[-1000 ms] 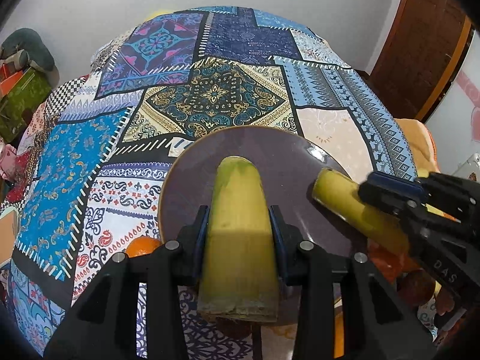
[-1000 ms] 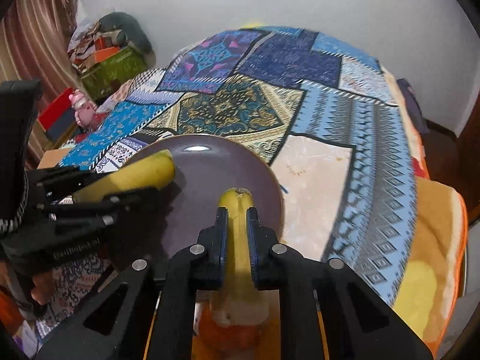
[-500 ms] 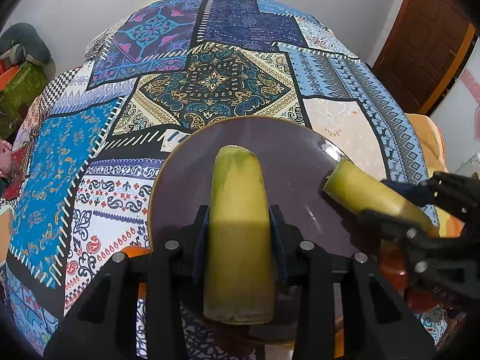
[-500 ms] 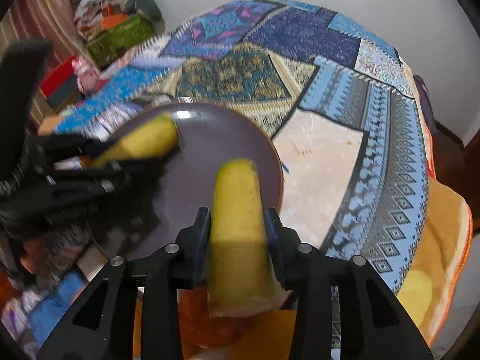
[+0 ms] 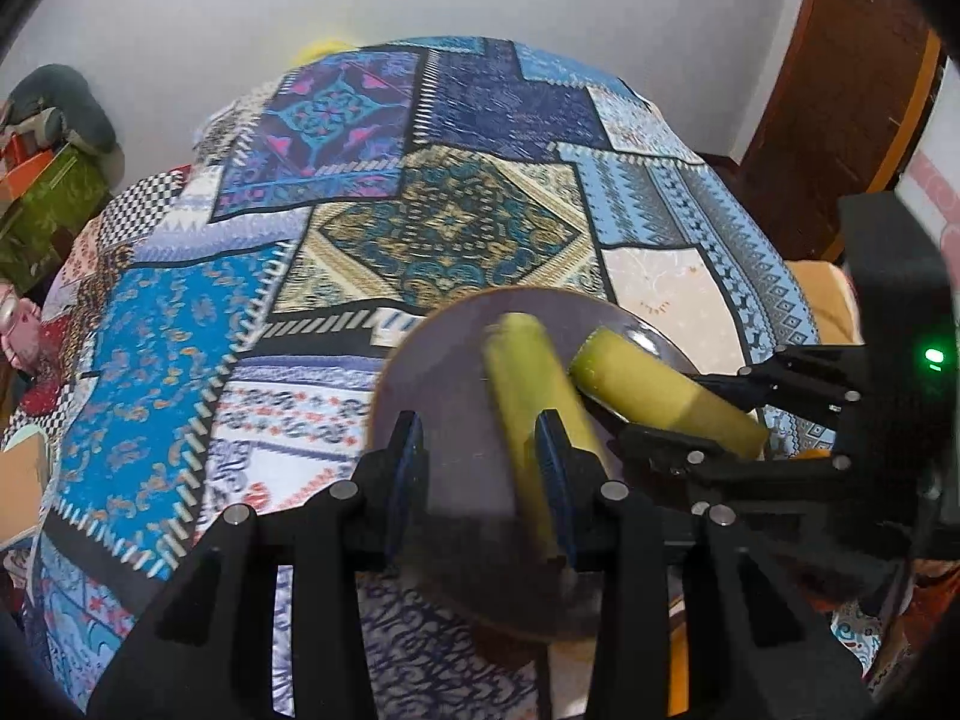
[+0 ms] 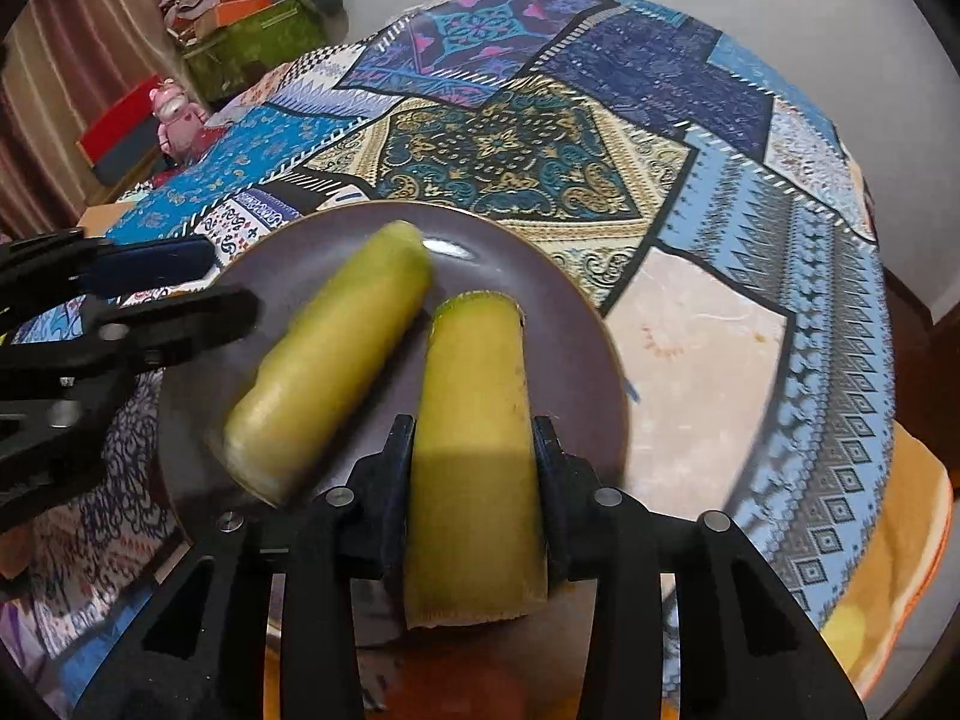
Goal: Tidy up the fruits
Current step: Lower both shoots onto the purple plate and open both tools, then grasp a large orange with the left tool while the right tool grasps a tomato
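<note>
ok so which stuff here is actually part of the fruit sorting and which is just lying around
Part of the job:
- brown plate
- banana piece lying on the plate
- banana piece held in the right gripper
- left gripper, open

Just lying about:
- patchwork cloth
- pink toy
- green box

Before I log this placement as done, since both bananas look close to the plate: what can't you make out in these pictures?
- Left banana: blurred in both views; whether it rests on the plate is unclear.
- Right banana: the right gripper hides its underside, so contact is unclear.
- Orange things below the plate: the left view shows only slivers behind the gripper.
- Plate's near rim: hidden by the gripper bodies.
</note>
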`<action>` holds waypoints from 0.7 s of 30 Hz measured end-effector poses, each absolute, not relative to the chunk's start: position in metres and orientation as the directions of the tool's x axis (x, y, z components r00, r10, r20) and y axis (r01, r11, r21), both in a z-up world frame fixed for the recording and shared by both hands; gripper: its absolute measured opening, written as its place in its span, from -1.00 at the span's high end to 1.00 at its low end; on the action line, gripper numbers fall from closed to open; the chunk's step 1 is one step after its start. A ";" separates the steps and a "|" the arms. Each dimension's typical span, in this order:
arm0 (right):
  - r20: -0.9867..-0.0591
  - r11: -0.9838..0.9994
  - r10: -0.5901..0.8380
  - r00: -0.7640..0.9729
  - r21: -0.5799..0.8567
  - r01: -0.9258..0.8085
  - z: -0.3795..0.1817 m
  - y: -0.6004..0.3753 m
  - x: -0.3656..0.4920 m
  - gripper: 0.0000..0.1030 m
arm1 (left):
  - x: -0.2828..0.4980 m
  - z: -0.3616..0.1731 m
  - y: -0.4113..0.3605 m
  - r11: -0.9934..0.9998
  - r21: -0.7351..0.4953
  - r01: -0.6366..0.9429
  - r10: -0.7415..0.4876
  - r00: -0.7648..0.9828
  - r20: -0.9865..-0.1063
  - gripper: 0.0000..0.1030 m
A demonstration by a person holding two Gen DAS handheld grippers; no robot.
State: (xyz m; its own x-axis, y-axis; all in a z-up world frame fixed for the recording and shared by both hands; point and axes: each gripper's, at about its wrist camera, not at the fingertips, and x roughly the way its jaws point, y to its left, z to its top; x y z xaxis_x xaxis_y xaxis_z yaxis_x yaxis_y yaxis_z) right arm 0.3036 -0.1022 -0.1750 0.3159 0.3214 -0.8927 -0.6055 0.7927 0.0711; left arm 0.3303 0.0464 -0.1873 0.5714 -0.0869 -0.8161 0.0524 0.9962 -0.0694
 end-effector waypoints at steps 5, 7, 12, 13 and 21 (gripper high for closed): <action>-0.877 0.804 0.360 0.318 0.119 -0.582 -0.166 -0.109 0.301 0.29 | 0.315 -0.175 0.067 0.998 -0.059 0.024 -0.062 0.594 -0.802 0.25; -0.868 0.810 0.368 0.334 0.123 -0.573 -0.158 -0.115 0.297 0.29 | 0.308 -0.170 0.075 0.998 -0.060 0.011 -0.055 0.600 -0.798 0.25; -0.831 0.833 0.386 0.400 0.127 -0.539 -0.136 -0.139 0.280 0.29 | 0.289 -0.163 0.092 0.997 -0.073 -0.006 -0.054 0.602 -0.797 0.24; -0.825 0.837 0.388 0.411 0.130 -0.531 -0.133 -0.144 0.277 0.29 | 0.286 -0.163 0.094 0.997 -0.070 -0.008 -0.051 0.601 -0.798 0.23; -0.788 0.896 0.355 0.502 0.136 -0.422 -0.118 -0.195 0.250 0.28 | 0.253 -0.169 0.105 0.997 -0.077 -0.022 -0.050 0.576 -0.816 0.22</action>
State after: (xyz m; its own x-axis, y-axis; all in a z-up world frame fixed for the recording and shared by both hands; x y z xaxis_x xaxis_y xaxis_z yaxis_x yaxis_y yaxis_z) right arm 0.2496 -0.1948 -0.1175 0.5020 0.3555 -0.7884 -0.4219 0.8965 0.1356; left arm 0.2529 0.1047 -0.1688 0.5761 -0.0504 -0.8158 -0.0225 0.9967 -0.0775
